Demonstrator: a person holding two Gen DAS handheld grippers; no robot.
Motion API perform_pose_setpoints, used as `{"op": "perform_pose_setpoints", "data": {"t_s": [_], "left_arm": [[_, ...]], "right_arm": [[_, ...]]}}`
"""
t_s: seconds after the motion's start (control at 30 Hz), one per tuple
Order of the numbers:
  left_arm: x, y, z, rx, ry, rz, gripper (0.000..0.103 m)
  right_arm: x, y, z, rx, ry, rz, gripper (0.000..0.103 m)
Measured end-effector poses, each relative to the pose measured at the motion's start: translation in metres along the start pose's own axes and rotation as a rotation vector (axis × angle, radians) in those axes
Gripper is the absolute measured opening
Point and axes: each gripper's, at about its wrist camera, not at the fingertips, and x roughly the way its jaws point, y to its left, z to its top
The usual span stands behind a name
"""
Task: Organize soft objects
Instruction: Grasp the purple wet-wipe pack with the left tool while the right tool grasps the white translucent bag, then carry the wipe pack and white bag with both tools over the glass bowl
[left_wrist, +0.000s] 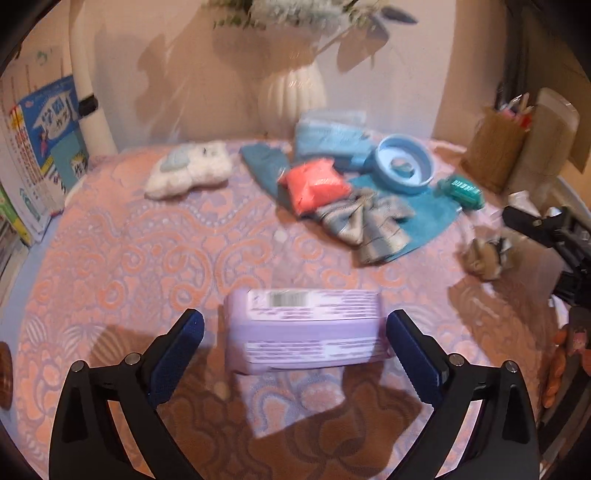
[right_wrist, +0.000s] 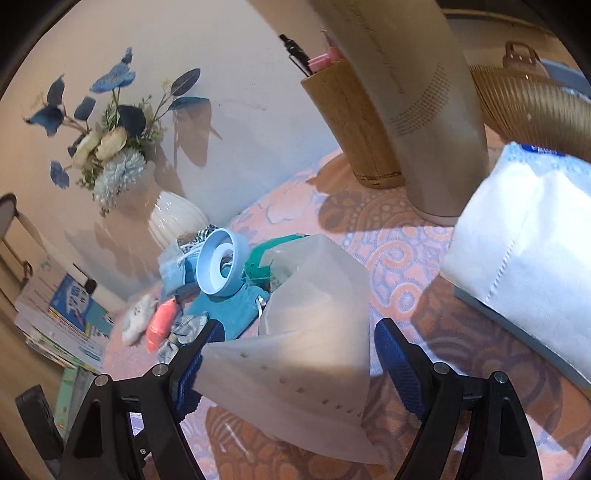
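Nearby, a wooden pen holder (right_wrist: 351, 122) holds pens. Left hand-held gripper (left_wrist: 295, 339) gapes wide around a barcoded lilac wipes pack (left_wrist: 306, 328). Right hand-held gripper (right_wrist: 291, 354) stands wide around a translucent bag (right_wrist: 306, 332).

Lilac wipes pack (left_wrist: 304, 328) flat on patterned cloth (left_wrist: 129, 258)
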Motion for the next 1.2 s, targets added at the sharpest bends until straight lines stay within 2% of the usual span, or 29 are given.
{"op": "perform_pose_setpoints", "data": {"t_s": [0.07, 0.17, 0.23, 0.3, 0.33, 0.43, 0.63, 0.77, 1.2], "left_arm": [[0.001, -0.004, 0.000, 0.017, 0.002, -0.006, 0.099], [0.016, -0.004, 0.001, 0.012, 0.082, 0.005, 0.100], [0.015, 0.000, 0.001, -0.004, 0.073, -0.013, 0.099], [0.012, 0.002, 0.000, -0.015, 0.062, -0.030, 0.097], [0.011, 0.003, 0.000, -0.017, 0.060, -0.039, 0.091], [0.007, 0.000, -0.001, -0.003, 0.038, -0.031, 0.078], [0.002, 0.003, 0.000, -0.018, 0.012, -0.068, 0.073], [-0.005, 0.005, -0.001, -0.023, -0.034, -0.102, 0.073], [-0.003, 0.003, -0.001, -0.013, -0.020, -0.055, 0.073]], "right_arm": [[0.000, 0.002, 0.000, -0.006, 0.002, -0.005, 0.083], [-0.001, 0.001, 0.000, -0.003, 0.001, 0.001, 0.083], [-0.002, 0.000, 0.000, 0.000, -0.001, 0.007, 0.083], [-0.003, -0.002, 0.000, 0.005, -0.005, -0.009, 0.074], [-0.003, -0.003, 0.000, 0.011, -0.002, -0.017, 0.053], [-0.005, -0.006, 0.000, 0.026, -0.007, -0.005, 0.044], [-0.014, -0.004, -0.001, 0.016, -0.054, 0.032, 0.042], [-0.018, -0.002, -0.001, 0.009, -0.071, 0.065, 0.042], [-0.019, 0.000, -0.003, -0.009, -0.048, 0.100, 0.042]]}}
